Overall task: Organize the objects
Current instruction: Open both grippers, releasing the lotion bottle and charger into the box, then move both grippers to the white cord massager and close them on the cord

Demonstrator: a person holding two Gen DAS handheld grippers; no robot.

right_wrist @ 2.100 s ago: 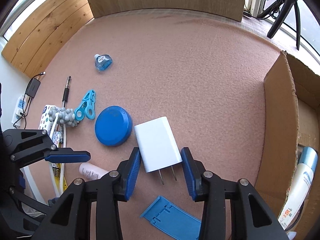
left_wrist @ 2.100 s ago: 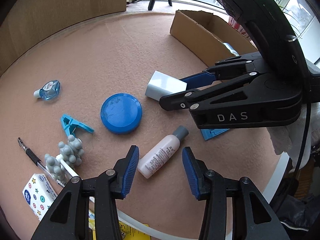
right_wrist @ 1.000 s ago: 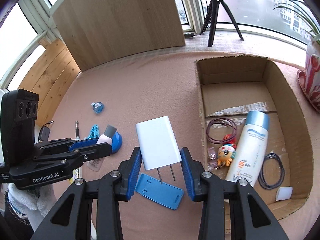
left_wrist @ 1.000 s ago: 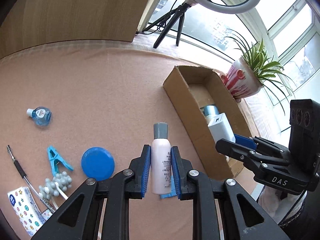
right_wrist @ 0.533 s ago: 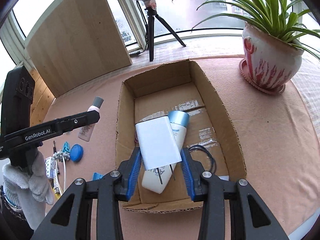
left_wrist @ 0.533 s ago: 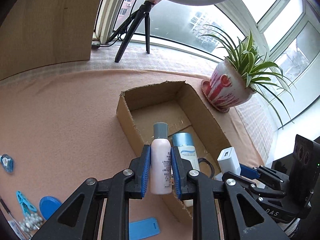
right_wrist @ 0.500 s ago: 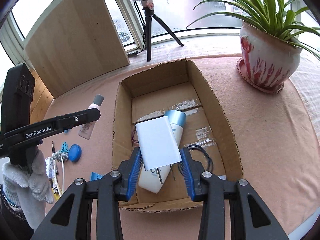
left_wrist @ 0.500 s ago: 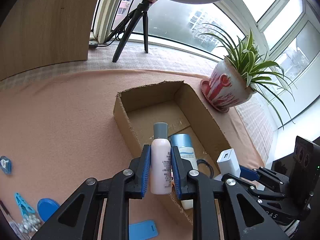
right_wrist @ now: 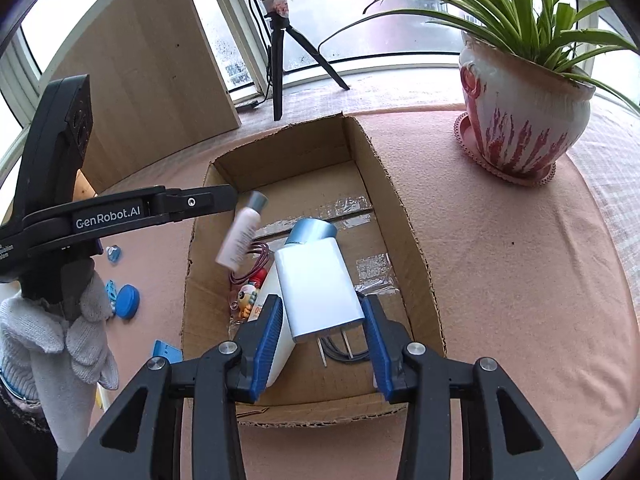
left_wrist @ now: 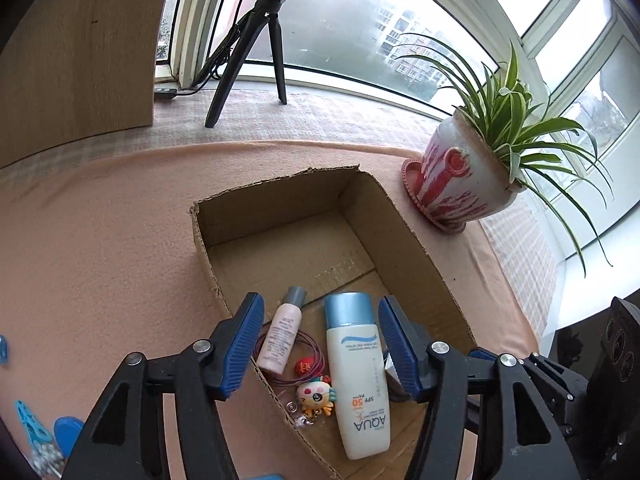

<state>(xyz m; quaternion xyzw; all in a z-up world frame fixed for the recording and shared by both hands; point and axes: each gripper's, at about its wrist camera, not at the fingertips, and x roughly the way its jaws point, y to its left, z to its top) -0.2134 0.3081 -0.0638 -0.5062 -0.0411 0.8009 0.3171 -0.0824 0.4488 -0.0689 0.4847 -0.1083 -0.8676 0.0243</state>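
My left gripper (left_wrist: 320, 344) is open above the cardboard box (left_wrist: 200, 236). The small pink bottle with a grey cap (left_wrist: 282, 330) is free of the fingers and drops into the box; in the right wrist view it is blurred in mid-air (right_wrist: 240, 236). My right gripper (right_wrist: 322, 340) is open over the box (right_wrist: 412, 240). The white charger plug (right_wrist: 318, 288) sits between its spread blue pads, tilted, prongs toward the camera, apparently released. A white Aqua sunscreen bottle (left_wrist: 356, 372), a cartoon keychain (left_wrist: 314, 394) and a red cord lie in the box.
A potted spider plant (left_wrist: 464, 176) stands on the pink cloth right of the box. A tripod (left_wrist: 256, 48) and a wooden board (left_wrist: 76, 60) stand behind. A blue lid (right_wrist: 128, 300), blue clip and blue phone stand (right_wrist: 166, 352) lie left of the box.
Both grippers opened over the box. The pink bottle left the left gripper and falls into the box. The charger plug came loose between the right gripper's pads.
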